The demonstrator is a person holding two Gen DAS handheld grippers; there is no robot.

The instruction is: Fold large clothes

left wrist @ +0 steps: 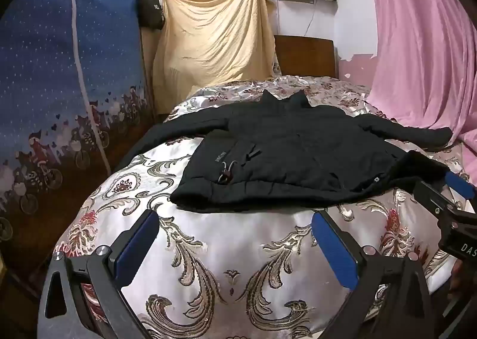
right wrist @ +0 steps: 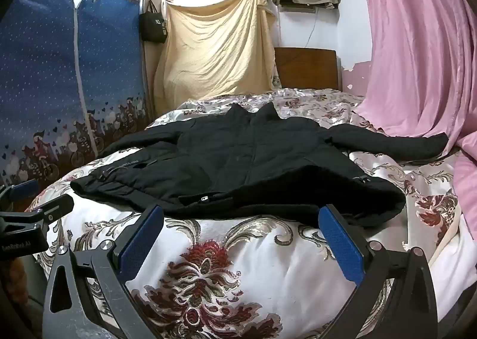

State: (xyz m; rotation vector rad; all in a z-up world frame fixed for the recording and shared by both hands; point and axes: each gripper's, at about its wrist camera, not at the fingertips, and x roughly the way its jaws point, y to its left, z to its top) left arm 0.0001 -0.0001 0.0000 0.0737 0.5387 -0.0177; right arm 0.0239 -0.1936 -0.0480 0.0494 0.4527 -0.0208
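Left tool [left wrist: 235, 227]: fingers spread wide, blue pads empty, hovering over bare bedspread just short of the jacket hem. Right tool [right wrist: 241, 222]: also spread wide, nothing between the pads, its tips just short of the near hem; in the left view it shows at 3 o'clock, close to the hem's right corner.

Black padded jacket [left wrist: 286, 154] lies front-up and flat on the bed [left wrist: 208, 249], collar at 12 o'clock toward the wooden headboard [left wrist: 304, 55], hem toward the tools. Both sleeves are spread out: one runs to 9–10 o'clock toward the blue wardrobe cover [left wrist: 59, 70], the other to 2–3 o'clock toward the pink curtain [left wrist: 423, 55]. Drawcord toggle [left wrist: 225, 172] sits near the hem on the left side. Yellow sheet [left wrist: 214, 40] hangs behind at 11–12 o'clock.

Step, as judged: very start, jacket laid out, no fold made, neither tool gripping. Approach to the first grasp.

Next move likely calls for each tool to advance and pinch fabric, probably a sleeve or a side edge, then bring it across the body toward the centre line. Padded cloth is thick, so a deep bite is needed or it may slip out. The satin bedspread looks slick; the jacket could slide when pulled.
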